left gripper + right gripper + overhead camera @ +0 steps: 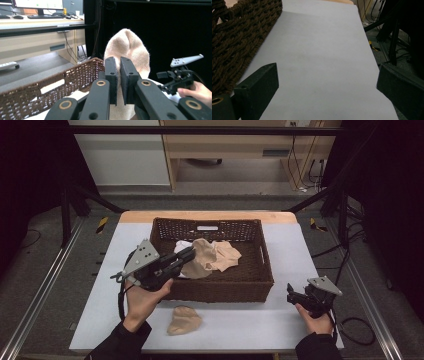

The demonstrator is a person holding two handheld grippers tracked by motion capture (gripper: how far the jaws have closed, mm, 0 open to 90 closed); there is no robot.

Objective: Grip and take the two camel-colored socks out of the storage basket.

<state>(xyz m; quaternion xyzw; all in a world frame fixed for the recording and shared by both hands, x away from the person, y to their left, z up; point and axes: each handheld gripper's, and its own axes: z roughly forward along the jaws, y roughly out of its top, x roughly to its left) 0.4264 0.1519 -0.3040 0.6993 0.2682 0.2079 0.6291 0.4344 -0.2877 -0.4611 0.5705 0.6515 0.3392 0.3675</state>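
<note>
A dark brown wicker basket sat at the centre of a pale grey surface, seen from above. The left hand-held gripper reached over the basket's rim at about eight o'clock, its jaws closed tight on a beige sock held above the basket's interior. In the left gripper view the sock stood pinched upright between the two black pads. More beige cloth and a white piece lay inside the basket, toward two o'clock of the held sock. A second beige sock lay crumpled on the surface at six o'clock of the basket, just outside its near wall. The right hand-held gripper rested at four o'clock of the basket, jaws spread wide with nothing between them, well apart from the socks.
</note>
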